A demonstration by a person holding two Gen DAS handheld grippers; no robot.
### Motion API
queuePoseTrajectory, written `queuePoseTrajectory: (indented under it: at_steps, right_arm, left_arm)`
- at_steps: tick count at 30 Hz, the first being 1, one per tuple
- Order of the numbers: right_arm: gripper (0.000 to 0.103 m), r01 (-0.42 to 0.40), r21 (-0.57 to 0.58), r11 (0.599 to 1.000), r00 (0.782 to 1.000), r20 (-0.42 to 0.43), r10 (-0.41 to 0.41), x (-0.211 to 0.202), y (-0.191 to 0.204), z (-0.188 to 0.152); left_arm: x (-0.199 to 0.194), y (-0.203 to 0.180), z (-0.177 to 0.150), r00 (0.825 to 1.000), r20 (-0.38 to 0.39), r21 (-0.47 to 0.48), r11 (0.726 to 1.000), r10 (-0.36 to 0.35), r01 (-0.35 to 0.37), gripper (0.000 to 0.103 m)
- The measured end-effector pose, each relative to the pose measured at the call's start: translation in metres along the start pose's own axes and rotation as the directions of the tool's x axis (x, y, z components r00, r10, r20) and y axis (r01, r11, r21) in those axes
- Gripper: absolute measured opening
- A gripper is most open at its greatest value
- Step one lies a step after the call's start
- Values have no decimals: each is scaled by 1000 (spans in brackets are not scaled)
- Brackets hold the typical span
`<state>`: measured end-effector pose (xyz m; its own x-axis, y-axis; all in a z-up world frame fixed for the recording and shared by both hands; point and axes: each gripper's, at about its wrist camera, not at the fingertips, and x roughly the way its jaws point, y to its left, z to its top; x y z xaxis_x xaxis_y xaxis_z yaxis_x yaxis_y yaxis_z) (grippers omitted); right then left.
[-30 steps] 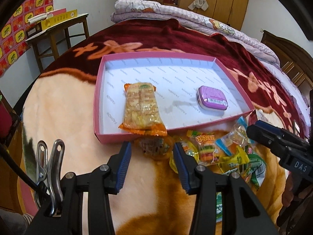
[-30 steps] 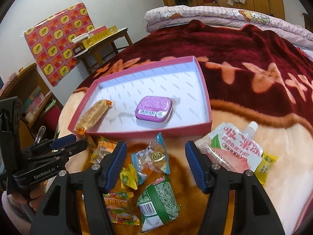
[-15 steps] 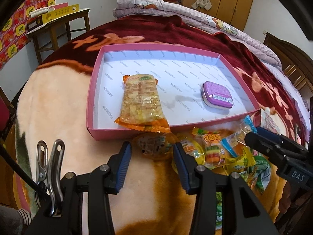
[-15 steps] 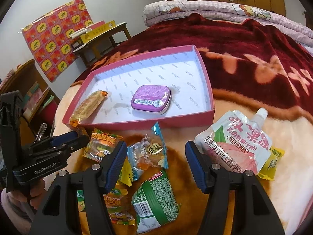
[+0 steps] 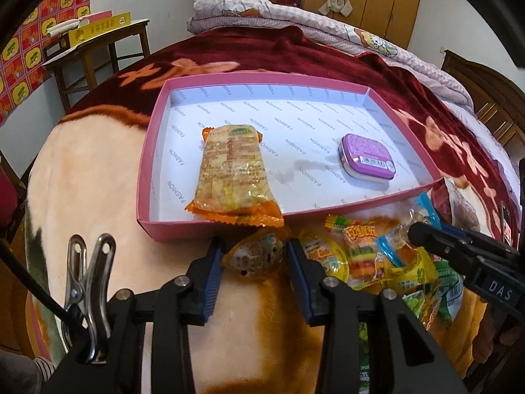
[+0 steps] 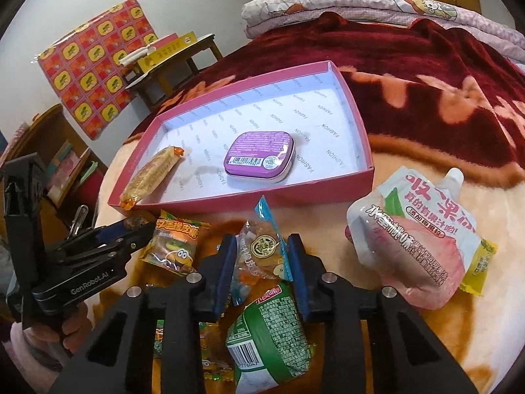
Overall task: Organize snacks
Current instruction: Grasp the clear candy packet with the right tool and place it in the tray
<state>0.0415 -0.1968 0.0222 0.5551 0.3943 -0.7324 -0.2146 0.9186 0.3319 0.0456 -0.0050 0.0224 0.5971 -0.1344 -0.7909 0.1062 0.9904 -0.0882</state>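
The right gripper has just closed on a clear candy packet — pads touching it. Beyond it sits the pink tray.

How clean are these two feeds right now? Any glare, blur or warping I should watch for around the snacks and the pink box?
Left wrist view: sharp, strong fisheye bowing of the pink box; glare on the orange wafer pack.
Right wrist view: snacks sharp, red blanket softens toward the edge; sheen on the peach jelly pouch; dark corner vignetting in both.

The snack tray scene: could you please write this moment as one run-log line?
left gripper: closing on round jelly cup | right gripper: closing on clear candy packet | pink tray: holds purple tin, orange wafer pack
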Motion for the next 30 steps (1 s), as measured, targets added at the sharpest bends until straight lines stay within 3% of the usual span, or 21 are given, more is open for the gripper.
queuePoseTrajectory:
  at_steps: [11, 16, 26, 30]
  right_arm:
    - [28, -13, -29, 1000, 999, 50, 14, -17, 8, -2]
    - [28, -14, -39, 999, 998, 66, 16, -25, 12, -3]
    - [28, -18, -50, 999, 996, 89, 23, -33, 18, -4]
    - [28, -23, -51, 998, 995, 91, 28, -34, 19, -4]
  left_arm:
    - [-17, -3, -4, 999, 25, 12, 1000, -27, 27, 30]
    - [-26, -4, -5, 999, 38, 13, 999, -38, 37, 19]
    - [-34, -5, -8, 998, 58, 35, 999, -36, 34, 15]
    - [-29, -7, -8, 999, 47, 41, 999, -7, 5, 20]
